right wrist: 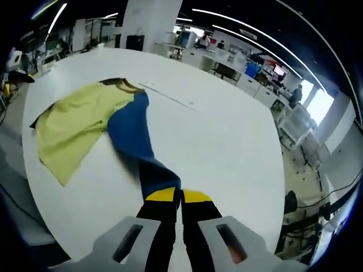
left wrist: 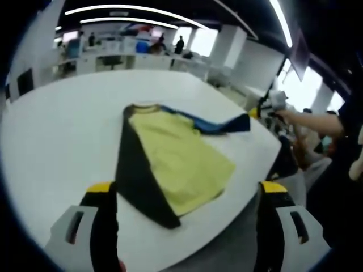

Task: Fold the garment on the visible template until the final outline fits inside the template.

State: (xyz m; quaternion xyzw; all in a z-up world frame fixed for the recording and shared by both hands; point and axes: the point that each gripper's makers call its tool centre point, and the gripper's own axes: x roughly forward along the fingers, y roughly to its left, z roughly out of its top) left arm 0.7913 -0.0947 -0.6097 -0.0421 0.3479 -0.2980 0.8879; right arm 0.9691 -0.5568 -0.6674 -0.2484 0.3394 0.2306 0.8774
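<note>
A yellow garment point(left wrist: 181, 158) lies flat on the white table point(left wrist: 57, 130). It has a black side panel point(left wrist: 133, 170) and a blue sleeve point(left wrist: 215, 124) stretched out to the right. My left gripper point(left wrist: 187, 190) hangs open above the garment's near hem, its jaws wide apart and holding nothing. The right gripper point(left wrist: 256, 111) pinches the end of the blue sleeve by the table's edge. In the right gripper view, my right gripper point(right wrist: 180, 196) is shut on the blue sleeve point(right wrist: 136, 136), which runs back to the yellow body point(right wrist: 74, 127). A faint line point(right wrist: 170, 97) marks the table point(right wrist: 227, 147) past the collar.
The person's arm point(left wrist: 315, 122) reaches in from the right behind the right gripper. The table's rounded edge point(left wrist: 227, 226) runs close below the garment, with grey floor beyond. Office desks point(right wrist: 227, 59) and distant people point(left wrist: 180, 44) stand behind the table.
</note>
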